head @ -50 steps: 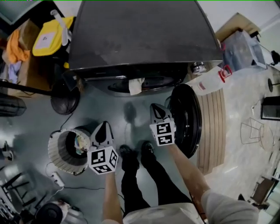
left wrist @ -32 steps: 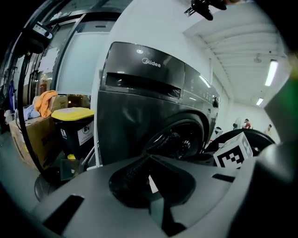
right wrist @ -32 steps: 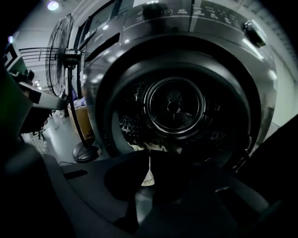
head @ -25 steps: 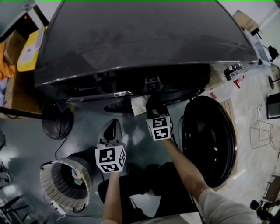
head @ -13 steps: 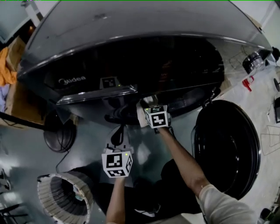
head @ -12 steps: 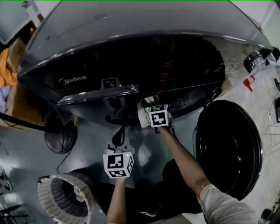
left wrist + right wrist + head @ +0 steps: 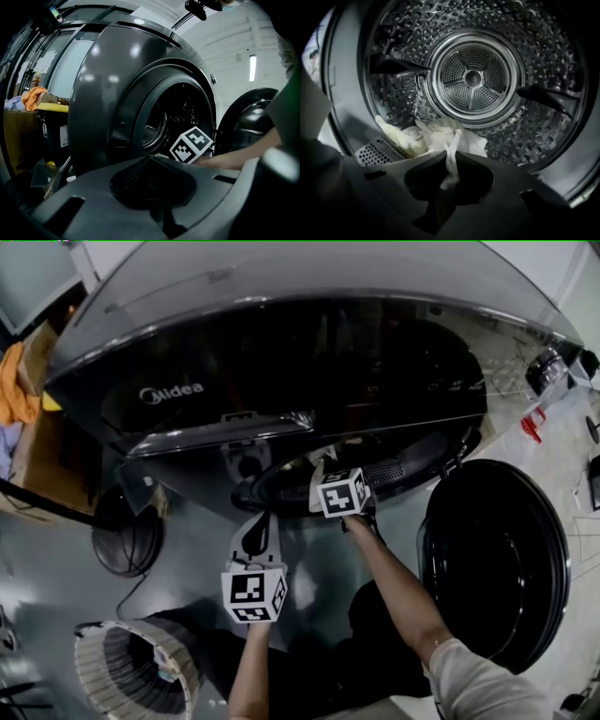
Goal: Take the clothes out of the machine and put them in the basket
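Observation:
The dark front-loading machine (image 7: 281, 352) fills the top of the head view, its round door (image 7: 497, 559) swung open at the right. My right gripper (image 7: 451, 159) reaches into the drum (image 7: 473, 77). Its jaws are closing and pinch a fold of the white cloth (image 7: 436, 138) heaped at the drum's lower front. From the left gripper view its marker cube (image 7: 191, 144) shows at the drum mouth. My left gripper (image 7: 150, 158) hangs in front of the machine, left of the opening, jaws together and holding nothing. The round ribbed basket (image 7: 131, 676) stands on the floor at the lower left.
A black fan (image 7: 127, 545) stands on the floor left of the machine. A cardboard box with orange cloth (image 7: 14, 381) sits at the far left. The person's dark trousers (image 7: 375, 643) are right in front of the open door.
The right gripper went from the floor in front of the machine into the drum mouth and now pinches the white cloth. The left gripper sank a little. The head came closer to the machine.

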A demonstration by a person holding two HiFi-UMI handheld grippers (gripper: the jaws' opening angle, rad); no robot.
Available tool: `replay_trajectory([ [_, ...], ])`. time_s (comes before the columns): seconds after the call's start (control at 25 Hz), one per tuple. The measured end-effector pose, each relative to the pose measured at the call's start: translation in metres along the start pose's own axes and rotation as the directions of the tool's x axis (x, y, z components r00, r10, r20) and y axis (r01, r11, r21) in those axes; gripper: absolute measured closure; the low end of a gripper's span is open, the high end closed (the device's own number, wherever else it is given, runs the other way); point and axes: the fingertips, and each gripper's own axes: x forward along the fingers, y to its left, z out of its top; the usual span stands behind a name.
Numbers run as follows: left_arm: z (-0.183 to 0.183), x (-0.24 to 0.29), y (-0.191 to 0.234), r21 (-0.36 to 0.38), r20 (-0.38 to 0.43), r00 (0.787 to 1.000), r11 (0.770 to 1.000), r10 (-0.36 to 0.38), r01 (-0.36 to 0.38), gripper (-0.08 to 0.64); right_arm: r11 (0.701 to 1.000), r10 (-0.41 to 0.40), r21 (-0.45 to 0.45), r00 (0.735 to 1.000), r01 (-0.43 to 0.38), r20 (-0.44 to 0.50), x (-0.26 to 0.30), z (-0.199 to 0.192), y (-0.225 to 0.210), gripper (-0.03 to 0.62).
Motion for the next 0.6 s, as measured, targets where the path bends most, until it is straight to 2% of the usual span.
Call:
replay_trajectory([
  [0.12, 0.007, -0.011, -0.002, -0.022, -0.022, 1.0, 1.0, 0.002, -0.002, 0.541, 0.997, 0.072, 0.013, 0.996, -0.073, 0.044, -0.009, 0.0, 0.006, 0.543],
  [0.24, 0.026, -0.025, -0.007, -0.035, -0.051, 0.999, 0.999, 0.003, -0.005, 0.541, 0.993, 0.109, 0.033, 0.988, -0.113, 0.106, -0.039, 0.013, 0.015, 0.545],
  [0.4, 0.059, -0.046, -0.016, -0.054, -0.084, 0.996, 0.998, 0.01, -0.014, 0.541, 0.988, 0.122, 0.069, 0.979, -0.135, 0.163, -0.093, 0.036, 0.019, 0.546],
  [0.6, 0.098, -0.076, -0.028, -0.086, -0.125, 0.992, 0.996, 0.02, -0.031, 0.541, 0.989, 0.123, 0.066, 0.98, -0.134, 0.158, -0.157, 0.051, 0.016, 0.546],
])
